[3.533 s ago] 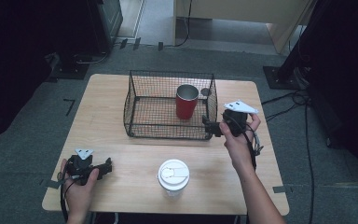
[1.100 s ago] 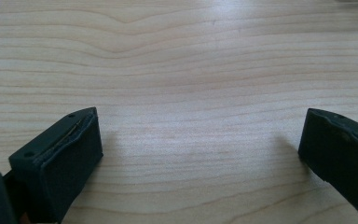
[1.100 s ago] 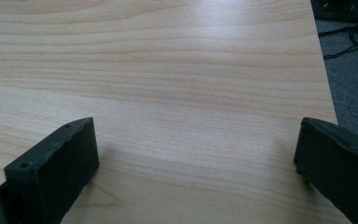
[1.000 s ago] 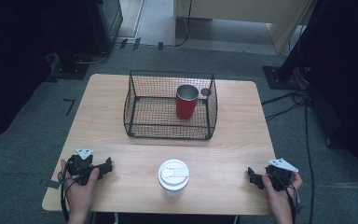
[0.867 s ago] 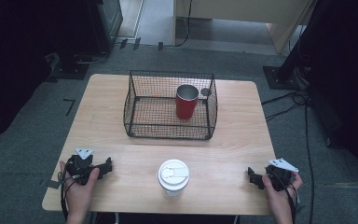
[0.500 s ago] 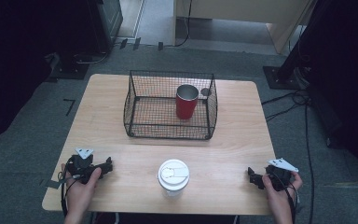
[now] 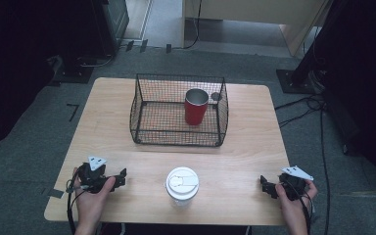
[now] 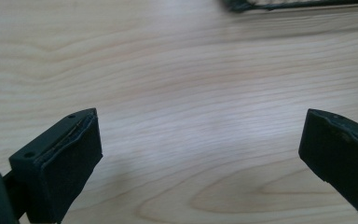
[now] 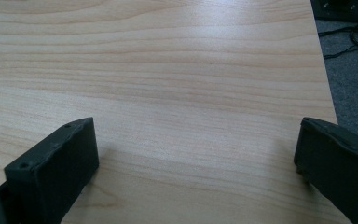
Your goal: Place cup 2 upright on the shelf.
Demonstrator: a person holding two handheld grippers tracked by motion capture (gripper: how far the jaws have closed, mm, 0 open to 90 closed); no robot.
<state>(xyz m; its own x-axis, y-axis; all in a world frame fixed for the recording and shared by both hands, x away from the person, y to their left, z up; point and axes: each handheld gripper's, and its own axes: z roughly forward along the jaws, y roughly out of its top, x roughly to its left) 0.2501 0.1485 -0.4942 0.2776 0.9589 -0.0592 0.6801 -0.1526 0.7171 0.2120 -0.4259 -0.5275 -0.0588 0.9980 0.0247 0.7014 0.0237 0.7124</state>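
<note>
Grey carpet (image 7: 39,122), dark surroundings

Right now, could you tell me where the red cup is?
In the high view, the red cup stands upright inside the wire basket, toward its back right corner, beyond the white lidded cup at the table's near edge.

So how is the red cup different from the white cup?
The red cup stands inside the wire basket, while the white cup stands on the bare table at the near edge, between the two grippers. The red cup is open at the top; the white cup wears a white lid. The red cup is red all over; the white cup is white. Both stand upright, and no gripper touches either.
</note>
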